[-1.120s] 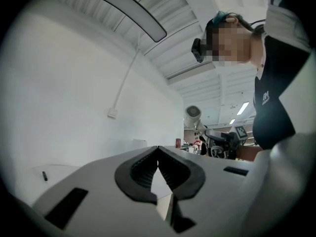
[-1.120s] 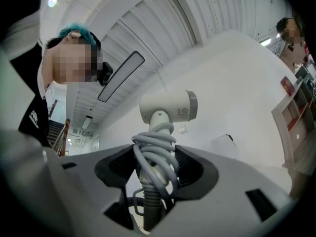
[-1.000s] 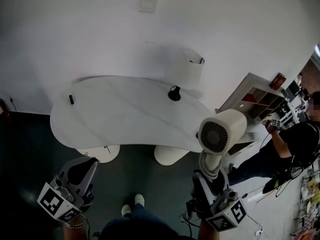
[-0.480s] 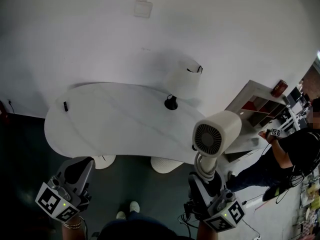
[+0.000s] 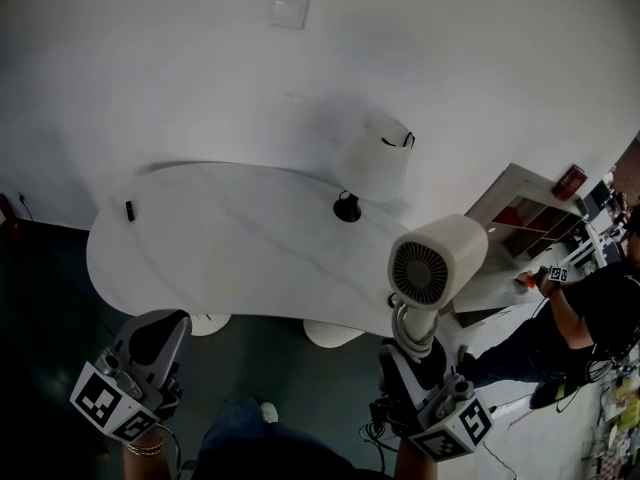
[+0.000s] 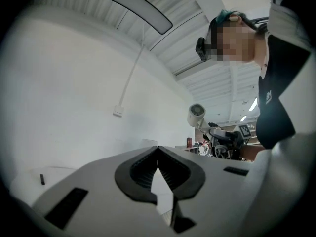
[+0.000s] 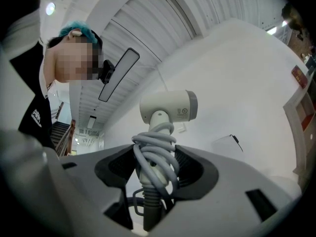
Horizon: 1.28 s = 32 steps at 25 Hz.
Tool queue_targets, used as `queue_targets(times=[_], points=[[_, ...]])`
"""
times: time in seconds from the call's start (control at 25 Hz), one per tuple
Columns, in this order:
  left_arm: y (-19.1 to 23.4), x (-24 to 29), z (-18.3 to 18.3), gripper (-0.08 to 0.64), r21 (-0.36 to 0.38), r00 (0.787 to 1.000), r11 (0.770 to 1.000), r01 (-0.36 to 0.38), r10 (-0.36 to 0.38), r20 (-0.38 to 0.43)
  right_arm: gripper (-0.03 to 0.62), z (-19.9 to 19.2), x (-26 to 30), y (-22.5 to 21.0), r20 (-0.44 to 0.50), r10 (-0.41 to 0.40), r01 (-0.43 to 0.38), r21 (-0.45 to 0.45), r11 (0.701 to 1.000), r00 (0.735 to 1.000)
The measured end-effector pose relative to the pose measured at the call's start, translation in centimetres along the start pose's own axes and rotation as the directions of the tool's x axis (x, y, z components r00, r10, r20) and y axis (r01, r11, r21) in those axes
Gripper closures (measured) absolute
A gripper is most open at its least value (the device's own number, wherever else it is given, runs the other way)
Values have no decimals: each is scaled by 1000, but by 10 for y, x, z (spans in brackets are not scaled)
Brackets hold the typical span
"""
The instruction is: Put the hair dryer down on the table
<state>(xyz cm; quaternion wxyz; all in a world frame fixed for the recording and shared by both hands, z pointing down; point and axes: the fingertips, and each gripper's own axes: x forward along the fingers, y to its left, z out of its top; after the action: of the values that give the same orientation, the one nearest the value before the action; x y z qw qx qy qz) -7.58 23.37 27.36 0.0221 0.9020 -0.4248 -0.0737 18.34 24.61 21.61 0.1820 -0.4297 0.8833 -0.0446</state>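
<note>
The right gripper (image 5: 413,351) holds the cream plastic hair dryer (image 5: 438,260) up, over the near right edge of the curved white table (image 5: 220,248).

Its handle stands upright with grey cord (image 7: 154,147) wound round it, and the jaws squeeze it from both sides. The round barrel lies across the top. The table top looks lower, ahead and to the left. The left gripper (image 5: 163,336) is pinched closed on nothing.
</note>
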Motion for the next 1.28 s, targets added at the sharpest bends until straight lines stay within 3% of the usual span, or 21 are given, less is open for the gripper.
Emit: queue_targets(times=[0.16,0.36,0.64,1.08,1.28], points=[[23,6,-7,543,-24,999,1000,-17,17,-29,344,-6,25,-5,-10,-1,2,50,999,1000],[53,27,-4,543,-16,999,1000,7,-8,-47,344,-12,56,-11,-17,-7,8,32,999,1000],[84,56,12,543,0,999,999,45,-45,-14,344,-9,87,-19,14,-12,12,-9,1000,1000],[126,79,8,543,-16,994,995,101,-101,-42,344,-18,125,-25,17,-92,92,5,996,996],[144,84,0,543,-40,989,991,129,-132,-67,344,-33,129,-34,-1,-122,122,-47,991,993]])
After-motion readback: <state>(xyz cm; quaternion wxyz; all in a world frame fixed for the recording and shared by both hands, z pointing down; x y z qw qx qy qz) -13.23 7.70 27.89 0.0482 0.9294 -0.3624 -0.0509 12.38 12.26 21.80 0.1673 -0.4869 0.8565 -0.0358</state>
